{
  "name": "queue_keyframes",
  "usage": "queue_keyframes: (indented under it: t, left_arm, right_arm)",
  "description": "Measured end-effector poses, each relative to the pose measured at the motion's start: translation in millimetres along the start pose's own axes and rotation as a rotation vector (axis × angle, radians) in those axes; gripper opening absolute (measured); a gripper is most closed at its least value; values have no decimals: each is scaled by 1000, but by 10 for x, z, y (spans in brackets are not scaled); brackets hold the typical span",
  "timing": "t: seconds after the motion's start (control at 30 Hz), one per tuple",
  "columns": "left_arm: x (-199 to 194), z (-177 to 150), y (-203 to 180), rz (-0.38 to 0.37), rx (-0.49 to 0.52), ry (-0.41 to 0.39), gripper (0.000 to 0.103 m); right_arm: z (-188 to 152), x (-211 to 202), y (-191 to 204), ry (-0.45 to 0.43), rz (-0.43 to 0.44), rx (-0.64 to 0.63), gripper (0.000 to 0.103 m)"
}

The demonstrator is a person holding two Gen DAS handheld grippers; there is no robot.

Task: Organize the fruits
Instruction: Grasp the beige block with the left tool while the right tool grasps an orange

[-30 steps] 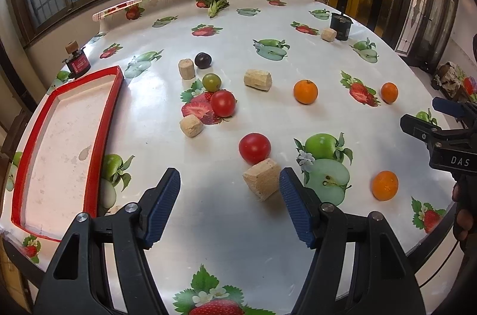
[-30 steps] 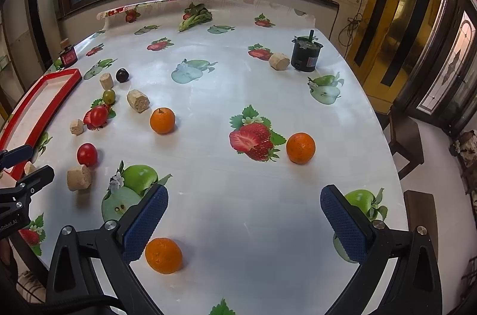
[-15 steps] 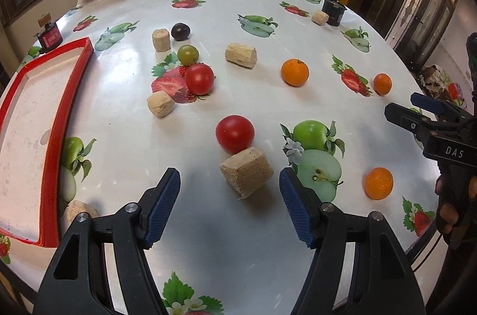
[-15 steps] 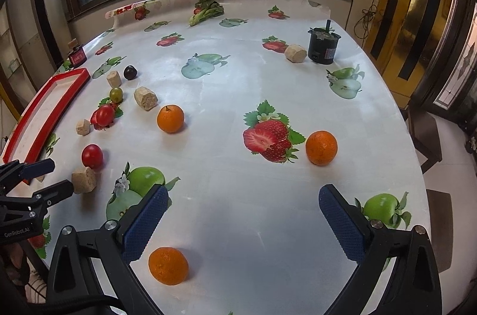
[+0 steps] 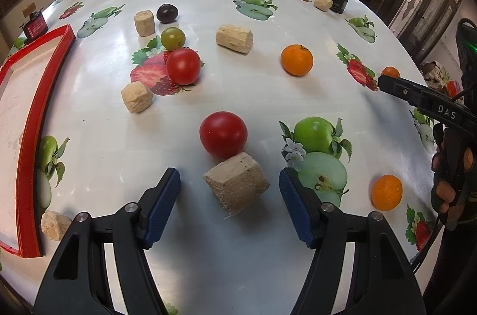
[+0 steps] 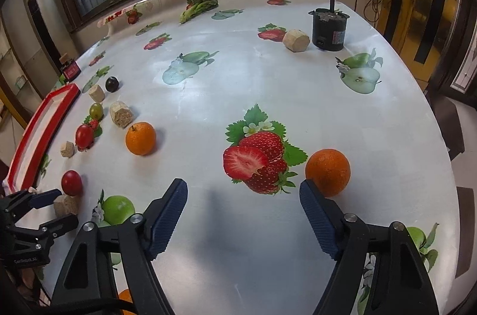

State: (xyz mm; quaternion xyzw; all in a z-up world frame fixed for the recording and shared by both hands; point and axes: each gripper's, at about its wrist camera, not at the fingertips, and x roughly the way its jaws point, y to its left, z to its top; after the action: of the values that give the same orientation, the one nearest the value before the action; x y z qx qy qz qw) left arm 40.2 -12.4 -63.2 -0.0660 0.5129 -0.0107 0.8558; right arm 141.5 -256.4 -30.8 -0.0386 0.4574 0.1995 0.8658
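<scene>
- Left gripper [image 5: 229, 192]: I see its blue pads spread wide on either side of a pale wooden block [image 5: 237, 184], not pressing on it; the block lies on the table between them.
- Just behind that block, touching or nearly touching it, I see a red tomato [image 5: 223, 133].
- Right gripper [image 6: 243, 212]: its jaws have just been closing but stand apart, with bare tablecloth [image 6: 268, 82] between them and nothing gripped.
- An orange [image 6: 328, 168] sits just beyond the right gripper's outer fingertip; I cannot tell if they touch.
- Another orange [image 5: 386, 192] lies to the right of the wooden block, past the printed green apples.
- A third orange [image 5: 297, 60] rests farther back from the block, on the right.
- Behind the block to the left I see a second red tomato [image 5: 183, 66], with a green grape [image 5: 173, 38] and a dark plum [image 5: 167, 13] beyond it.
- A red-rimmed tray [image 5: 32, 136] lies well to the left of the block, at the table edge.
</scene>
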Motion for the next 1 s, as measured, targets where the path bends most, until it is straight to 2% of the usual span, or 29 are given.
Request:
queue_keyframes:
  t: [0.07,0.13,0.2,0.3,0.37,0.47,0.57,0.73,0.87,0.97,1.0]
  left_arm:
    - [6,15,-12,-13,3,-3,65]
    - [1,23,-40,-34,14,-7,46]
    - [3,30,-57,-51,20,-7,39]
    - [5,36,-51,-62,20,-9,39]
    - [2,36,-36,-74,17,-10,39]
    - [1,41,-28,-86,12,-13,38]
    - [-6,40,-25,-104,5,-15,38]
    - [-32,28,0,-106,-2,-19,38]
    - [-28,19,-1,-112,-2,-14,38]
    - [-62,15,-12,-118,4,-22,38]
    - [-76,18,-11,-121,5,-26,38]
  right_arm:
    - [-15,-77,-55,-18,7,13,79]
    - [-22,-136,-103,-31,0,14,79]
    - [-16,-148,-132,-28,3,19,79]
    - [19,-123,-70,-29,24,-1,79]
    - [52,-97,-44,-38,-25,-21,79]
    - [88,-68,-157,-57,-39,5,79]
    - [137,-2,-261,-59,-111,12,79]
    - [162,69,-408,-43,-185,14,68]
    - [136,99,-540,-24,-205,24,65]
    - [86,176,-629,-1,-277,20,48]
    - [72,159,-681,-11,-274,33,39]
